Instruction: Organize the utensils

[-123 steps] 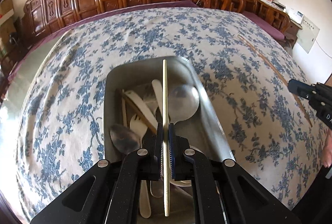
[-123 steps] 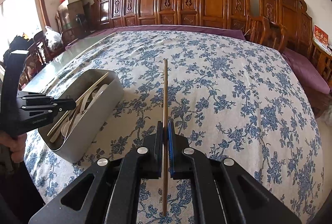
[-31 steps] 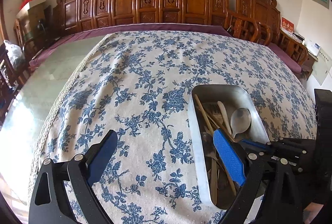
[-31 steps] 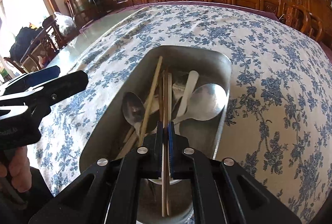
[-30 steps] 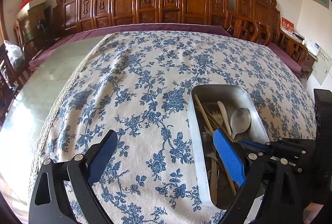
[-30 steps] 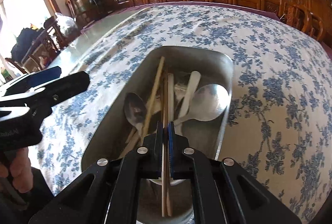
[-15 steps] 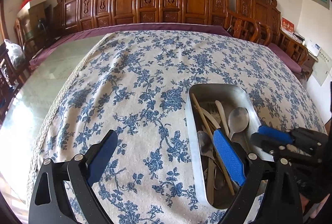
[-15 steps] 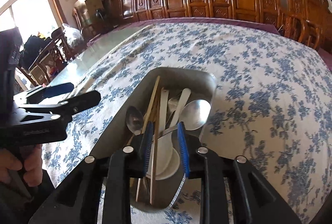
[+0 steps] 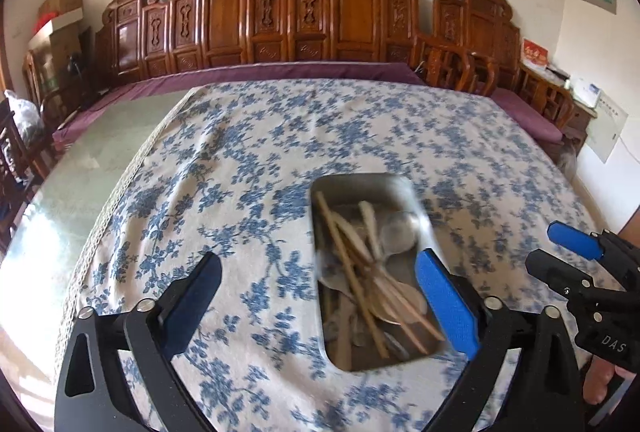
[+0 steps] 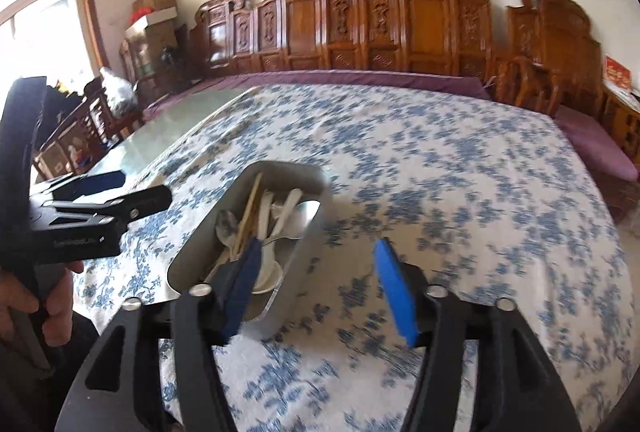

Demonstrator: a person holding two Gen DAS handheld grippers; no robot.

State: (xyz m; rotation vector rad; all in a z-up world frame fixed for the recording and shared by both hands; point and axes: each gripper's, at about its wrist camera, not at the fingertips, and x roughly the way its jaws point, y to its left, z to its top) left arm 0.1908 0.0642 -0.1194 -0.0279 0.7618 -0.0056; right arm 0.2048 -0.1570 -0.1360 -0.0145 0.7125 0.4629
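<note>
Counting what's on the table: one metal tray (image 9: 400,180) sits on the floral cloth (image 9: 256,167), around 4 o'clock of centre in the left view and 8 o'clock in the right view (image 10: 308,232). All the utensils are piled inside it. I make out at least three chopsticks (image 9: 344,256) lying lengthwise and crossing each other, one steel spoon bowl (image 9: 398,234) toward the tray's 1 o'clock corner, and a couple of pale spoons (image 10: 266,209), though motion blur smears the heap, so honestly an exact count isn't possible. The right view adds one more steel spoon (image 10: 226,226) at the tray's 9 o'clock side.

Two grippers in play. The left gripper (image 9: 320,296) has its jaws spread wide with nothing between them, its blue right pad overlapping the tray's 3 o'clock rim in the picture. The right gripper (image 10: 316,288) is also spread apart and empty; its left finger (image 10: 244,284) covers the tray's near end, hiding whatever lies there. I can't tell whether either touches the tray.

Each gripper shows up at the edge of the other's view, cut off by the frame. Only part of a hand (image 10: 24,304) is visible at 8 o'clock. Carved wooden benches (image 9: 304,19) line the far wall.
</note>
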